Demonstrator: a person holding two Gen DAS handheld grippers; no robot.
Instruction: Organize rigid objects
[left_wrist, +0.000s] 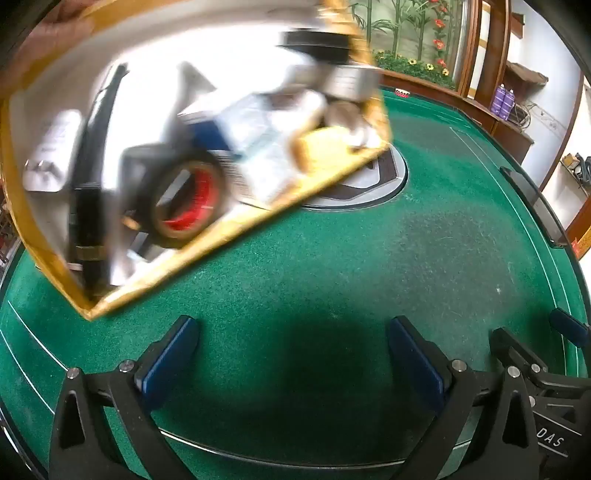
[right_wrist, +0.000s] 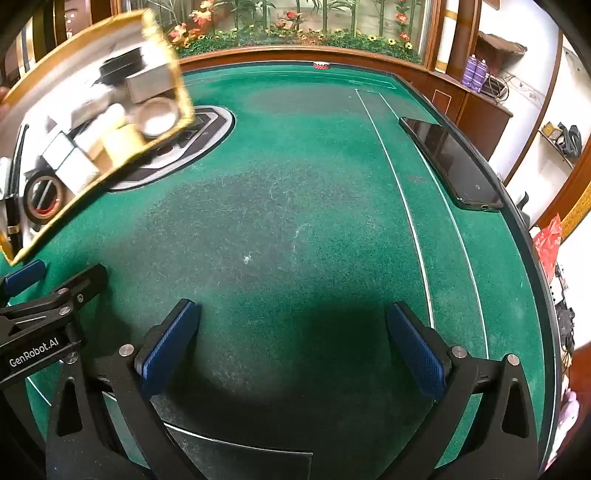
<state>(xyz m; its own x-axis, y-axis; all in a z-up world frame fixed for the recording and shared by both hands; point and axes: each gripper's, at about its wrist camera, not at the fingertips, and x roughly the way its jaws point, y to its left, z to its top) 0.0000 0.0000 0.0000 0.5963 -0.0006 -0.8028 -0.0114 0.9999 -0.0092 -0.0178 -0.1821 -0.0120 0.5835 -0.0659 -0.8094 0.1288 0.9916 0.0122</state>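
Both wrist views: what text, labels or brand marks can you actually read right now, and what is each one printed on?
"GenRobot.AI": white lettering on the black body of the left gripper, seen in the right wrist view.
"DAS": white letters on the black body of the right gripper, seen in the left wrist view; cut off by the frame edge.
Boxes in the gold-rimmed tray: printing motion-blurred, unreadable.
Emblem in the green table: no legible words.

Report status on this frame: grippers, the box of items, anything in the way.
Left gripper and right gripper open, empty. Gold box of items tilted above the green table, blurred. Phone lies near the table's right edge.
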